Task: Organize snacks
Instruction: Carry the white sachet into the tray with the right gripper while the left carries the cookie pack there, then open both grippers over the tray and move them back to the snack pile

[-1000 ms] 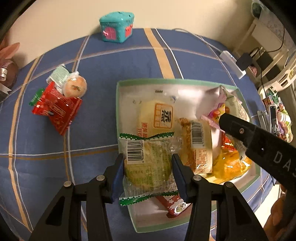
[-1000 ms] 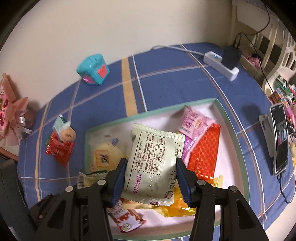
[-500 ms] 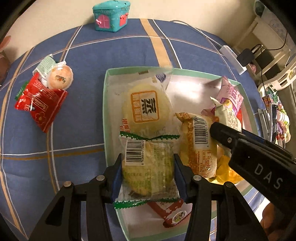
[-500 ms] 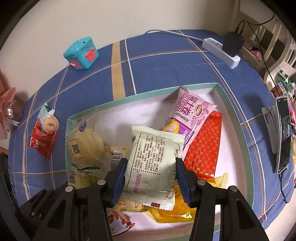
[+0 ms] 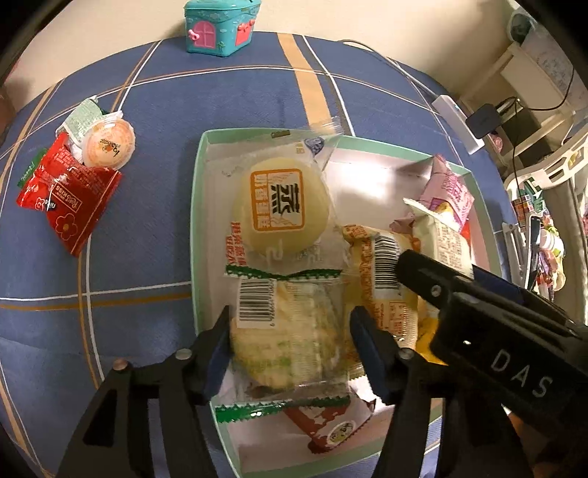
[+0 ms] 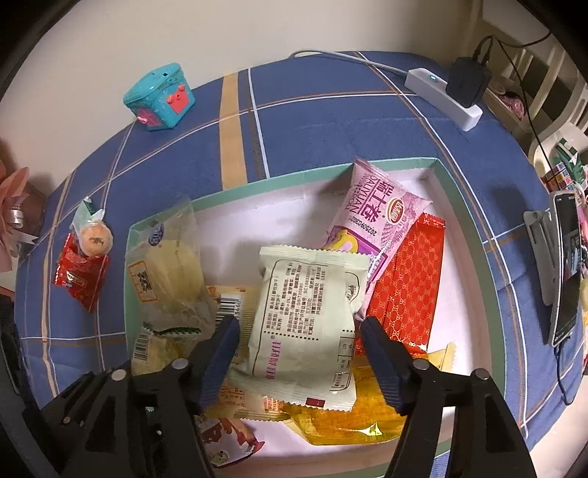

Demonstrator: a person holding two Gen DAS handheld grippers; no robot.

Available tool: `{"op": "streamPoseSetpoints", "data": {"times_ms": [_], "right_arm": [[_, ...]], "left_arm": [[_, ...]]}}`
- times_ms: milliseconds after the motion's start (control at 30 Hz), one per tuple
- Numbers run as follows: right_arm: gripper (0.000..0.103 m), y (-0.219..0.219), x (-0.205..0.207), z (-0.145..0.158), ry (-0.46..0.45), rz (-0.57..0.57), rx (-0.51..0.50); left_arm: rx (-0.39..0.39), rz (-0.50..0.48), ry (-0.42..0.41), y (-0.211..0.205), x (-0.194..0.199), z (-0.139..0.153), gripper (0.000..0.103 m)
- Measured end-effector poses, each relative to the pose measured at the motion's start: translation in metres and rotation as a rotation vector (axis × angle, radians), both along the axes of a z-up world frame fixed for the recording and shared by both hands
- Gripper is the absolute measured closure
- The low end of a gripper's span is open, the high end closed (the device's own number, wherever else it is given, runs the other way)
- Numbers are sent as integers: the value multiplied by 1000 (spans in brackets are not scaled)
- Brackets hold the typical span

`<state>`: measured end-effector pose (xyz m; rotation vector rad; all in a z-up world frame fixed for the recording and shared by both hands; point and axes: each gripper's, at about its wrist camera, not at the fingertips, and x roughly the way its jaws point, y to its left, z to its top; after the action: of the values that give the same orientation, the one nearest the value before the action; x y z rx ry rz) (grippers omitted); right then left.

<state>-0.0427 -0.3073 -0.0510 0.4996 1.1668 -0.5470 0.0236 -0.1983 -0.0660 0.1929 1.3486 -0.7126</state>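
Note:
A green-rimmed white tray point(image 5: 196, 220) point(image 6: 463, 206) holds several snack packets. My left gripper point(image 5: 288, 340) has opened a little around a clear green-edged pastry packet point(image 5: 286, 331) lying at the tray's near left, next to a round yellow cake packet point(image 5: 281, 206). My right gripper point(image 6: 299, 358) is open around a cream packet point(image 6: 308, 316) that lies on the pile beside a pink packet point(image 6: 378, 217) and a red packet point(image 6: 408, 279). The right gripper's body shows in the left wrist view point(image 5: 488, 331).
A red packet point(image 5: 66, 206) and a round jelly cup point(image 5: 108, 143) lie on the blue checked cloth left of the tray. A teal toy house point(image 5: 220, 25) stands at the back. A white power strip point(image 6: 444, 95) and a phone point(image 6: 567, 264) are on the right.
Both grippers have lowered into the tray. Both jaws have widened off their packets, which now rest in the tray.

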Motion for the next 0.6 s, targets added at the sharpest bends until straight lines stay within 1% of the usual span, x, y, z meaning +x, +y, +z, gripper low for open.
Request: {"op": "streamPoseSetpoints", "data": {"times_ms": [67, 133, 233, 333, 433, 533, 600], "right_arm": [[22, 1, 0, 2, -8, 7, -3], [16, 2, 1, 5, -15, 10, -7], [9, 1, 0, 10, -27, 7, -23], [1, -1, -1, 14, -42, -1, -29], [0, -2, -3, 18, -55, -6, -40], [0, -3, -4, 22, -68, -17, -46], [0, -4, -5, 24, -79, -27, -48]], "left_arm": [[4, -3, -15, 0, -1, 4, 27], [6, -1, -39, 0, -2, 10, 22], [-15, 8, -43, 1, 0, 15, 18], [-12, 11, -70, 1, -2, 20, 9], [-4, 10, -96, -1, -2, 25, 8], [11, 35, -125, 1, 0, 29, 0], [22, 54, -140, 9, 1, 32, 0]]}}
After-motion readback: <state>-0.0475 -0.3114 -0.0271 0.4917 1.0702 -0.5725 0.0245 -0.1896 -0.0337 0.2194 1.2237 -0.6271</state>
